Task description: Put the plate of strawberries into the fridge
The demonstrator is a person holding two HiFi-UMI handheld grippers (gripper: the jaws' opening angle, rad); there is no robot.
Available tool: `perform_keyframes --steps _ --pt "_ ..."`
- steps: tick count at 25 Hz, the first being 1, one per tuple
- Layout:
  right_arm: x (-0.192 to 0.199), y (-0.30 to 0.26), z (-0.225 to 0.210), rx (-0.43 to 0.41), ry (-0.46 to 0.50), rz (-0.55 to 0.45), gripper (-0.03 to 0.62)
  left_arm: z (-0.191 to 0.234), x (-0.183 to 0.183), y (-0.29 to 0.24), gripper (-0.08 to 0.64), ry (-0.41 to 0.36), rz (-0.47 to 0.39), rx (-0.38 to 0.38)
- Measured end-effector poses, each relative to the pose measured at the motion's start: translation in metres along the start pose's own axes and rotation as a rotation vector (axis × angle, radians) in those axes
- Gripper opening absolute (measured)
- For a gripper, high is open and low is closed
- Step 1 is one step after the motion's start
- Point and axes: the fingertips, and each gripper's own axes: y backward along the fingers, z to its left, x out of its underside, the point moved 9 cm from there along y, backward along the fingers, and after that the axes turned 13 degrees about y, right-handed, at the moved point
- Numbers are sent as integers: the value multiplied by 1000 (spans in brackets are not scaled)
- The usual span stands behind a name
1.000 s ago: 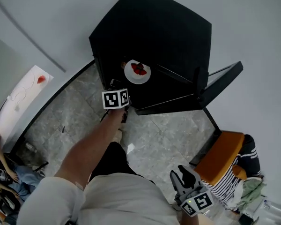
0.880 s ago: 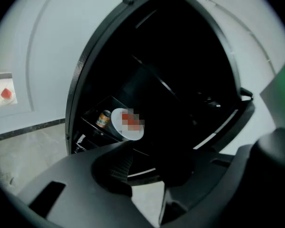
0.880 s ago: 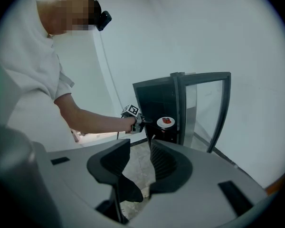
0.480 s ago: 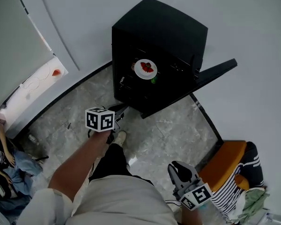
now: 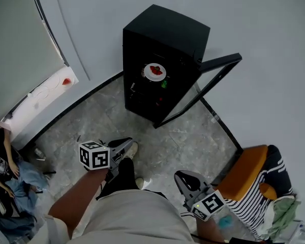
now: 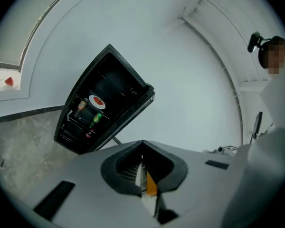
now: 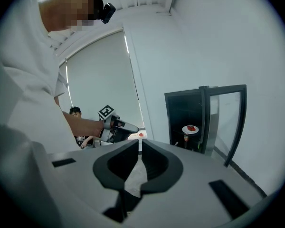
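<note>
The white plate of strawberries [image 5: 154,71] rests on an upper shelf inside the black fridge [image 5: 168,32], whose glass door [image 5: 218,67] stands open to the right. The plate also shows in the left gripper view [image 6: 97,100] and the right gripper view [image 7: 191,129]. My left gripper [image 5: 128,143] is shut and empty, low over the floor and well short of the fridge; its jaws [image 6: 142,144] meet. My right gripper [image 5: 179,176] hangs near my hip, its jaws [image 7: 140,144] closing to a thin slit with nothing between them.
Bottles, one of them green [image 5: 164,84], stand on the fridge shelves below the plate. An orange chair [image 5: 244,169] draped with striped cloth is at the right. A white ledge [image 5: 46,93] with a red item runs along the left wall. A seated person [image 5: 2,169] is at far left.
The left gripper has drawn back from the fridge front to near my body. The fridge sits farther off, the plate stays on its shelf, and the door has swung partway inward.
</note>
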Motion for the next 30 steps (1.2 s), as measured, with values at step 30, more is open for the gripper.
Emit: perform_keyframes --steps 30 --pt "7 26 65 -22 34 -38 25 -62 98 46 12 -49 100 64"
